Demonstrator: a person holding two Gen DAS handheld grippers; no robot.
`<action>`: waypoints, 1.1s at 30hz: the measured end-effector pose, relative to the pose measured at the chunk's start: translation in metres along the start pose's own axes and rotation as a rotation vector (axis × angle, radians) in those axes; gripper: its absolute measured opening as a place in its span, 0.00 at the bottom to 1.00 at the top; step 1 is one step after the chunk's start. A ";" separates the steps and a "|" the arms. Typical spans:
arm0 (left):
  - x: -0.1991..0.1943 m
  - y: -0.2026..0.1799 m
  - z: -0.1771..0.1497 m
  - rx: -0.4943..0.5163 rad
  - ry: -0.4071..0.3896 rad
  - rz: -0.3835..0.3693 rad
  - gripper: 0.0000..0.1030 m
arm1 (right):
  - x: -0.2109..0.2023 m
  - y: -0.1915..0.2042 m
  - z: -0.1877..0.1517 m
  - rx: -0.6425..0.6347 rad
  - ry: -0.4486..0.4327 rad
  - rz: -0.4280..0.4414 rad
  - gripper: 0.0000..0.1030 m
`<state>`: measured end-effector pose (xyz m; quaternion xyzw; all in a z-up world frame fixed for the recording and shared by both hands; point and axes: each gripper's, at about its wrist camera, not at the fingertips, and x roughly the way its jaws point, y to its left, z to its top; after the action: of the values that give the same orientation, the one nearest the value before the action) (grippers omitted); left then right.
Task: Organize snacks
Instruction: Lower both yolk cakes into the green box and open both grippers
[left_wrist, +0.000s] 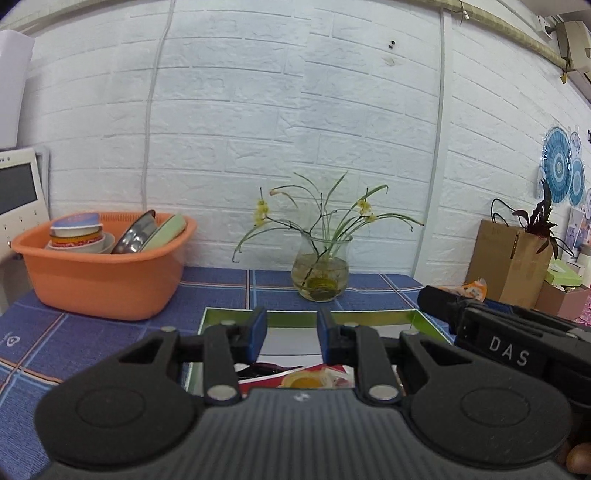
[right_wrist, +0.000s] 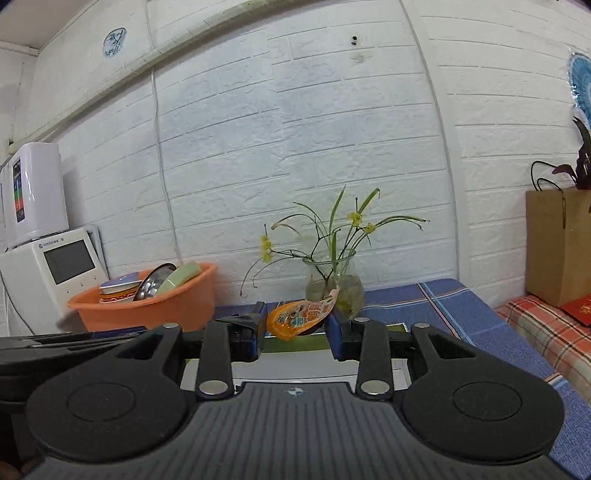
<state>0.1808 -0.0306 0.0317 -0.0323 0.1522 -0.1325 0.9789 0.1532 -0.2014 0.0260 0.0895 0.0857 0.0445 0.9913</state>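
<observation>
My right gripper (right_wrist: 297, 325) is shut on an orange snack packet (right_wrist: 295, 317) and holds it above a shallow box with a green rim (right_wrist: 391, 326). My left gripper (left_wrist: 291, 332) is open and empty, hovering over the same green-rimmed box (left_wrist: 369, 317). Inside the box, under the left fingers, lie a red packet (left_wrist: 266, 376) and an orange-yellow snack (left_wrist: 306, 380). The right gripper's body (left_wrist: 517, 339) shows at the right of the left wrist view, with the orange packet (left_wrist: 474, 288) just behind it.
An orange basin (left_wrist: 103, 273) with bowls and plates stands at the left on the blue checked cloth (left_wrist: 92, 339). A glass vase with flowers (left_wrist: 319, 269) stands behind the box. A brown paper bag (right_wrist: 557, 251) and boxes are at the right. White appliances (right_wrist: 55, 273) stand far left.
</observation>
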 end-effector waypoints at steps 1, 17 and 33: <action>0.002 0.001 -0.001 0.000 0.008 -0.001 0.18 | 0.001 0.000 -0.001 -0.002 0.004 -0.004 0.58; 0.026 -0.008 -0.021 0.081 0.047 0.099 0.47 | 0.027 -0.009 -0.030 0.023 0.130 0.009 0.91; 0.020 -0.009 -0.016 0.111 0.040 0.173 0.63 | 0.004 -0.012 -0.006 0.015 0.035 0.050 1.00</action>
<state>0.1917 -0.0453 0.0117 0.0378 0.1662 -0.0563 0.9838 0.1566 -0.2119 0.0169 0.0982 0.1014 0.0700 0.9875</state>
